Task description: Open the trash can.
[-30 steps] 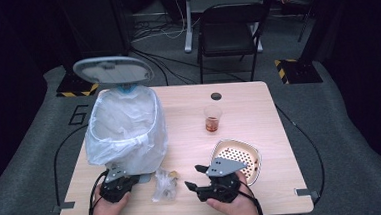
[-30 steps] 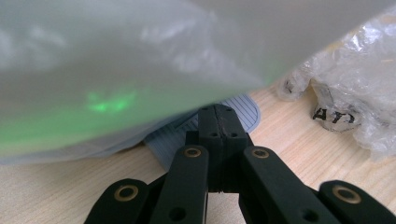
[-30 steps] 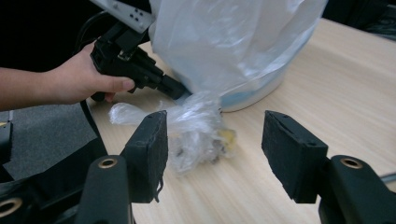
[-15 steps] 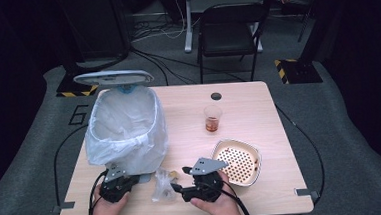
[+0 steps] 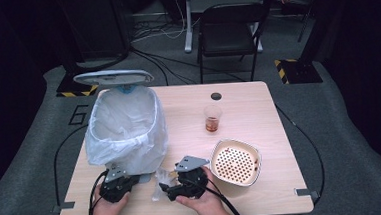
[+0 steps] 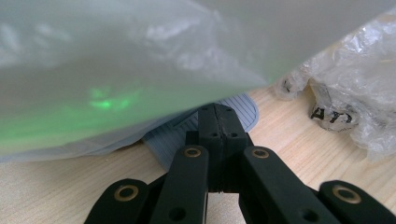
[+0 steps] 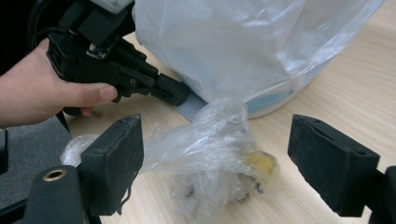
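One crumpled clear plastic wrap [image 7: 210, 149] — yellow showing inside — lies between the right gripper's [image 7: 233, 158] just-widened, untouching jaws.

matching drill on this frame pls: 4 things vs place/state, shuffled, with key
1. left gripper
2. right gripper
3. clear cup
4. perforated dish

A. near the table's right front
B. jaws open either side of a crumpled plastic wrapper
C. jaws shut, on the bin's grey pedal
D. mid-table, a little brown liquid inside

Pairs: 1-C, 2-B, 3-D, 4-A
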